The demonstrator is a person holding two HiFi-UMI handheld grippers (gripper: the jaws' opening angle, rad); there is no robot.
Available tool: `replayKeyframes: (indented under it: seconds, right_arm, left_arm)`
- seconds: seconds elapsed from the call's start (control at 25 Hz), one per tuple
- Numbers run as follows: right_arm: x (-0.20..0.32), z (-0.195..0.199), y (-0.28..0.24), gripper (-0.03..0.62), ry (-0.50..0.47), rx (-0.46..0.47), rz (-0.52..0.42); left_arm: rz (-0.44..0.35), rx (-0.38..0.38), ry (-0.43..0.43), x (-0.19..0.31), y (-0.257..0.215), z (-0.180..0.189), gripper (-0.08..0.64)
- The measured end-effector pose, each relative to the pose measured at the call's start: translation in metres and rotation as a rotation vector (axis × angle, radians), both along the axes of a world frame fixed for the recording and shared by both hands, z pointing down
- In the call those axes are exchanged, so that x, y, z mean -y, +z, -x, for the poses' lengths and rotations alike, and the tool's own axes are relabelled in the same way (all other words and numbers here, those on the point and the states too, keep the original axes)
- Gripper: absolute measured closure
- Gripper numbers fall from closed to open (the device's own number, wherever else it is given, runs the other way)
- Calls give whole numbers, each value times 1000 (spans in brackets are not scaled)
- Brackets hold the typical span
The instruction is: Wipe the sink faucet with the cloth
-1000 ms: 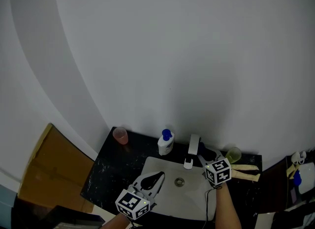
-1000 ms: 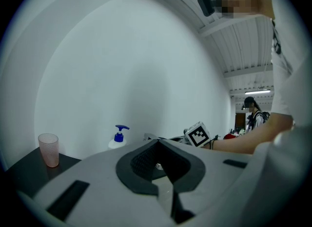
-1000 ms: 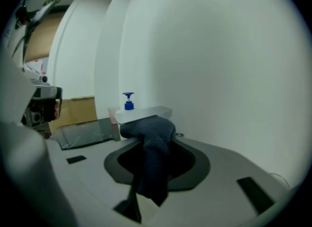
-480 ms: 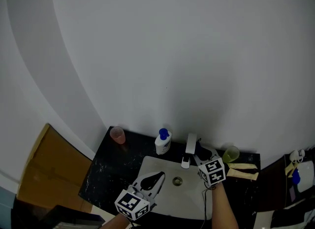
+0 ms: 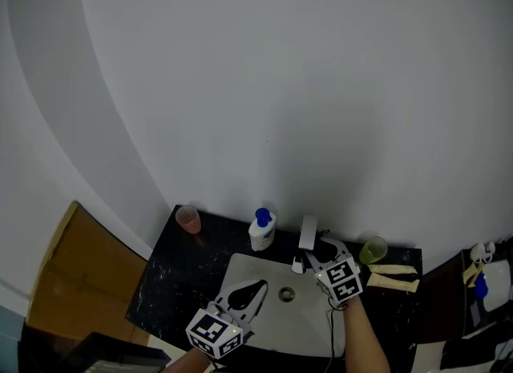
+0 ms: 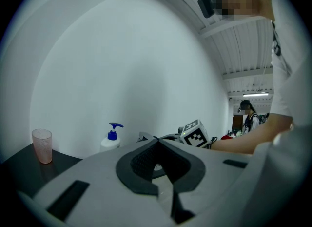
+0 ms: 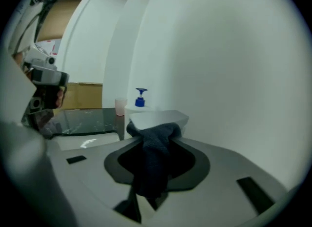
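Note:
The white faucet stands at the back rim of the white sink. My right gripper is at the faucet's right side, shut on a dark blue cloth. In the right gripper view the cloth hangs bunched between the jaws, its top edge against the faucet. My left gripper hovers over the sink's front left, apart from the faucet. In the left gripper view the left gripper has its tips together with nothing in them.
On the black counter behind the sink stand a soap pump bottle and a pink cup to the left, and a green cup to the right. Beige items lie at the right. The white wall is close behind.
My right gripper with the cloth has shifted a little left, closer to the faucet, and rolled slightly. The left gripper has stayed where it was.

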State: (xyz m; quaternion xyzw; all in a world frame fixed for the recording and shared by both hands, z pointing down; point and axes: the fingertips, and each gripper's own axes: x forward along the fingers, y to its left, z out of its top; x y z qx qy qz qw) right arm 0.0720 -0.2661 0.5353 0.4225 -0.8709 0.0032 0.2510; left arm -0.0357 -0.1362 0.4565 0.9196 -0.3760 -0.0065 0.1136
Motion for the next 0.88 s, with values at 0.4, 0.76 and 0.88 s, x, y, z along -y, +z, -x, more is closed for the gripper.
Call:
replayKeyframes:
  seconds: [0.4,0.76,0.88]
  right_arm:
    - [-18,-51,78,471,119,52,171]
    - [-19,2,74,476,-104,137,127]
    - [-60,11,72,479,-239,122,149]
  left_arm:
    - [23,28,-28,-4,8,12,560]
    - [27,85,-77,-2,7,28,560]
    - [21,74,-82,-1,4,25,560]
